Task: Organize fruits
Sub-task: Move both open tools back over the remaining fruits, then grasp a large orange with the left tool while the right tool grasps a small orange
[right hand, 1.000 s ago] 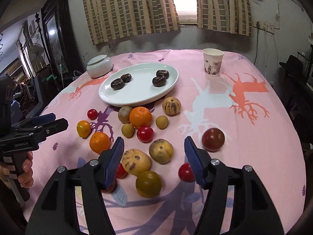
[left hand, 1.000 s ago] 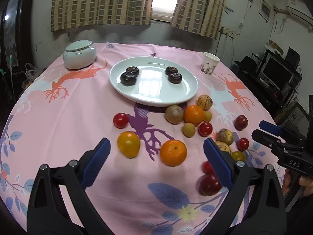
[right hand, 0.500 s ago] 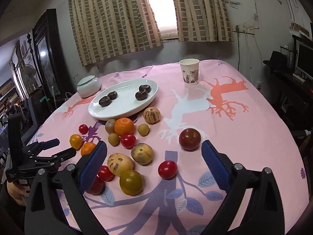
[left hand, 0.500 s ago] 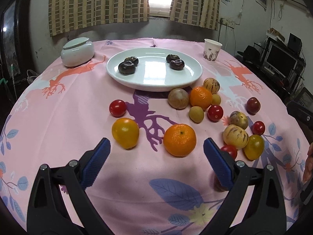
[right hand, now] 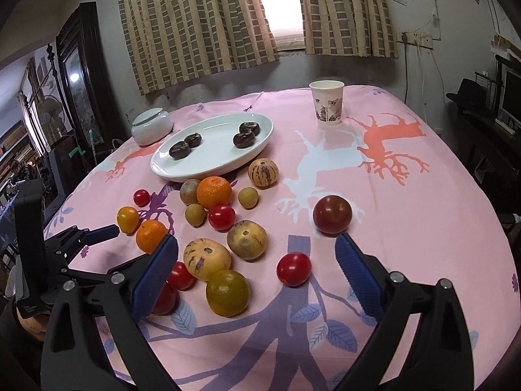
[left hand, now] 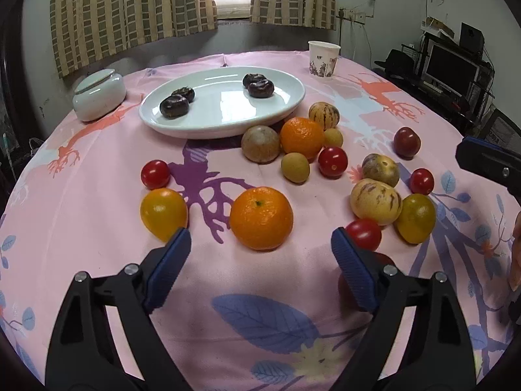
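A white plate holds several dark fruits at the back of the pink table. Many loose fruits lie in front of it. My left gripper is open and empty, just short of an orange, with a yellow tomato by its left finger. My right gripper is open and empty; a red cherry tomato lies between its fingers, beside a dark green tomato, a striped melon and a dark red tomato.
A paper cup stands at the back right. A lidded white jar stands at the back left. The left gripper also shows at the left in the right wrist view. Furniture and monitors stand beyond the table's right edge.
Both grippers have moved forward toward the fruits. The orange now sits closer between the left gripper's fingers. Both stay open.
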The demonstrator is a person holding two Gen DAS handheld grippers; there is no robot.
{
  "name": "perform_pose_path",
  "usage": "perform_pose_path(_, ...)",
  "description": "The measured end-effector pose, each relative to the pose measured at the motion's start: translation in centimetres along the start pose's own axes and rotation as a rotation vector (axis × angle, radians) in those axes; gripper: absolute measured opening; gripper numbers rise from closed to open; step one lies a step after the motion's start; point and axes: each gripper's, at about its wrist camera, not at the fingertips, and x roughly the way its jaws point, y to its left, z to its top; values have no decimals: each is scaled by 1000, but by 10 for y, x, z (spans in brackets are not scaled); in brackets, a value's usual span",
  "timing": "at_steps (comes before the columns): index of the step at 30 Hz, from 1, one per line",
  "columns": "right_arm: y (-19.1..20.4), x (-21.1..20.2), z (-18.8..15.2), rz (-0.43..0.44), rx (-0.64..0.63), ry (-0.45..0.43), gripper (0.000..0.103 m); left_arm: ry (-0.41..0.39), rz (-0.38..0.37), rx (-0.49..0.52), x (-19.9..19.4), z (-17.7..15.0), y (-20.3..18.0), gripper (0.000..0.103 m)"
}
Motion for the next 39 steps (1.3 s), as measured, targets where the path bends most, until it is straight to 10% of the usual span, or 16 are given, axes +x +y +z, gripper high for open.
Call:
perform_pose_path(15, -4, 3, 0, 32, 36, 14, 97, 200, 11, -123, 28, 8, 10, 96)
perform_pose_path(39, -2, 9, -3, 26, 24, 53, 97, 146, 78, -91, 42, 17, -1, 92)
